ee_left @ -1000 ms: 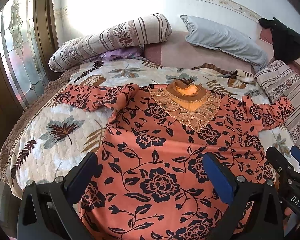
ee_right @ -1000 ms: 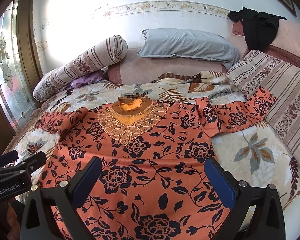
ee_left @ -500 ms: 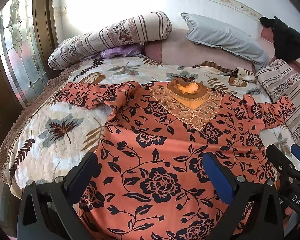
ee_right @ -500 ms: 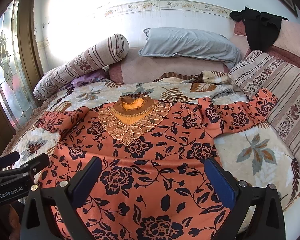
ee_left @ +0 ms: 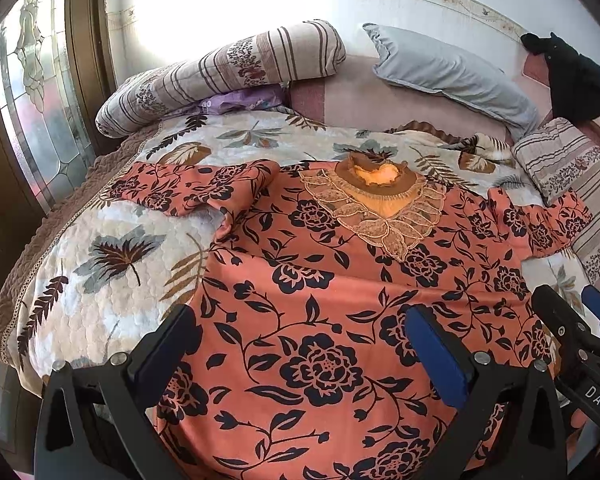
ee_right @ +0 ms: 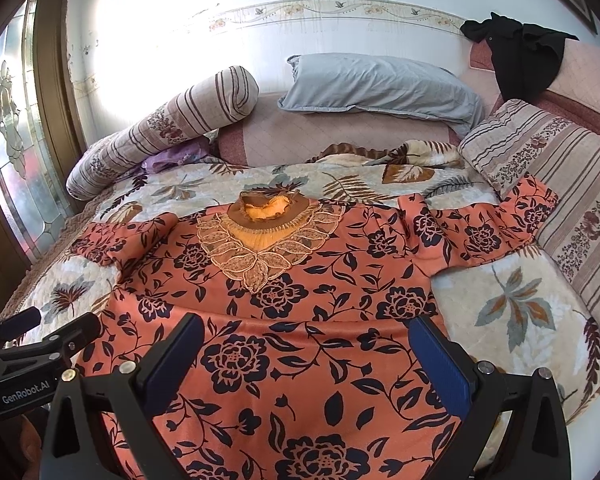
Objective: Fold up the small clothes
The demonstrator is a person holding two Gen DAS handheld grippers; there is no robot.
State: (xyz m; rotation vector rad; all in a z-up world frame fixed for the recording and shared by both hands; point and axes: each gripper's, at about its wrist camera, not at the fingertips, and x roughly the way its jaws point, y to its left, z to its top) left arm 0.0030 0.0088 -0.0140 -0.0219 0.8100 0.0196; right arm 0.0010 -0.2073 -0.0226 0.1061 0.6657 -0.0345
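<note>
Bed point(ee_left: 100, 264), leaf-print quilt. Orange floral top point(ee_left: 320, 280) spread flat mid-bed, collar toward head end, hem at near edge, sleeves out sideways. Left hand-held gripper point(ee_left: 300, 344) and right hand-held gripper point(ee_right: 306, 348): both jaws wide apart, empty, over the hem.

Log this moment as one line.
stage: pre-fold | orange floral top: spread flat on bed | left gripper: open, empty | right gripper: open, empty

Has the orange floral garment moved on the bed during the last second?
No. The orange floral garment lies spread as before, its collar below the grey pillow.
</note>
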